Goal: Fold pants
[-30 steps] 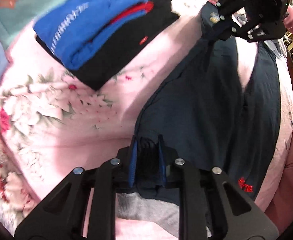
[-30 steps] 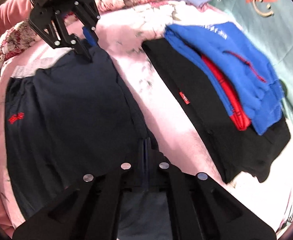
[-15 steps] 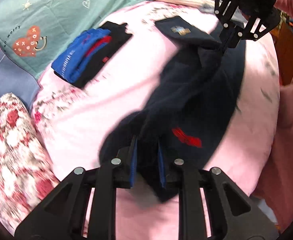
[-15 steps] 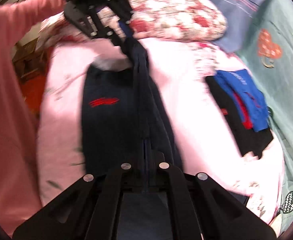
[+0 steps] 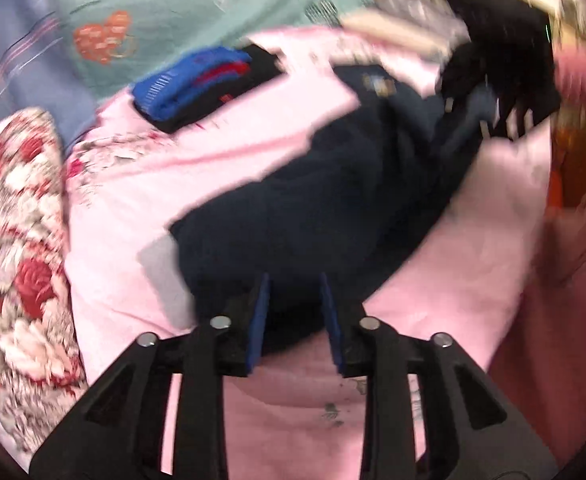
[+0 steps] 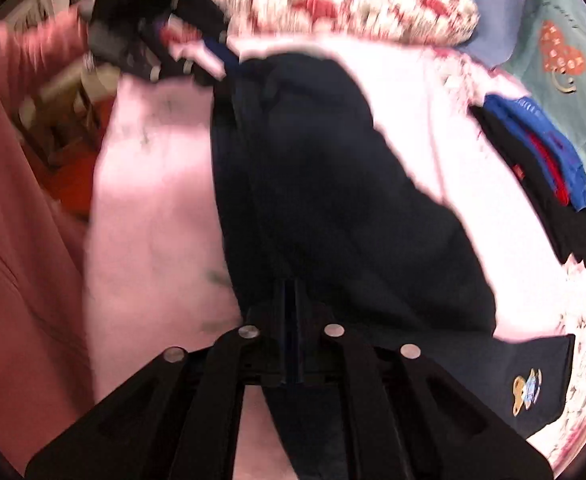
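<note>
Dark navy pants [image 5: 325, 208] lie folded lengthwise on the pink bedsheet [image 5: 213, 152]. My left gripper [image 5: 293, 312] is shut on one end of the pants, with fabric between its blue pads [image 5: 258, 316]. My right gripper [image 6: 293, 332] is shut on the other end of the pants [image 6: 333, 208], its pads pressed together on the cloth. Each gripper shows blurred in the other's view: the right one at top right [image 5: 501, 92], the left one at top left [image 6: 165, 40]. Both frames are motion-blurred.
A folded stack of blue, red and black clothes [image 5: 205, 84] lies toward the far side of the bed [image 6: 541, 176]. A dark folded garment with a bear patch [image 6: 533, 384] lies near the right gripper. A floral pillow [image 5: 13, 248] sits at one end. The person's pink sleeve [image 6: 21, 200] is alongside.
Both grippers carried the pants' far edge up and over toward the person, folding the pants in half lengthwise. The red logo is now covered. Both grips held throughout.
</note>
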The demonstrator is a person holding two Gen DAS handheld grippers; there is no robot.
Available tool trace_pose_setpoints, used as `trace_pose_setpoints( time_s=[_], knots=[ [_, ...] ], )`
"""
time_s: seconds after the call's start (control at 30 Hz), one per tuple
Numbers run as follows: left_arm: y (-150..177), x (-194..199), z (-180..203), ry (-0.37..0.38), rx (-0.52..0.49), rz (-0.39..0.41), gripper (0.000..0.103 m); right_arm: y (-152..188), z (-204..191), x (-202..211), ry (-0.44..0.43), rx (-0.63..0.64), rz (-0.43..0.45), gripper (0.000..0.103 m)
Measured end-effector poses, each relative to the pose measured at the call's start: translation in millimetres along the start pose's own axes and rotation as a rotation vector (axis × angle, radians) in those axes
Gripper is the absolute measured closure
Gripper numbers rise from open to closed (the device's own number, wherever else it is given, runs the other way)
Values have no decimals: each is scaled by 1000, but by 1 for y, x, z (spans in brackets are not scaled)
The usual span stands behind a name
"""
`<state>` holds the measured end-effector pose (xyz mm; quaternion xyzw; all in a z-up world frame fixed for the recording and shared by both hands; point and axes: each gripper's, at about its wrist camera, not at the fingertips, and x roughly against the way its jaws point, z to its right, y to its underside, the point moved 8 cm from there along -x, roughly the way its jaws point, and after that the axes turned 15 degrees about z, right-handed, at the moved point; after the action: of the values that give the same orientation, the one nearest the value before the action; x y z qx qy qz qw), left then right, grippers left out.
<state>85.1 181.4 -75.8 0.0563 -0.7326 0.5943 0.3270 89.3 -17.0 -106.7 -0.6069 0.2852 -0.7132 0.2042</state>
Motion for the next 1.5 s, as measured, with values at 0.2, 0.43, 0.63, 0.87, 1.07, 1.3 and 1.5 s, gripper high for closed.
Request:
trace_pose_setpoints(
  time_s=[0.2,0.43,0.63,0.87,1.07,1.3,1.5],
  knots=[
    [6,2,-82,-37,414,44,55,-62,-26,-26,-42,35,196,74],
    [49,-42,-112,57,728,-96,49,-73,-32,-99,-27,112,126,74],
    [49,-45,-108,64,751,-93,67,-71,-28,-113,-48,103,97,89],
    [8,4,-80,-2,572,28,68,-98,-37,-69,-44,93,172,96],
    [65,-28,-66,-151,503,-107,66,-69,-56,-89,-32,121,121,96],
    [41,17,-76,-339,470,-22,38,-60,-65,-82,11,68,171,53],
    [-37,-2,-15,-141,463,114,25,-37,3,2,208,-263,311,48]
  ],
)
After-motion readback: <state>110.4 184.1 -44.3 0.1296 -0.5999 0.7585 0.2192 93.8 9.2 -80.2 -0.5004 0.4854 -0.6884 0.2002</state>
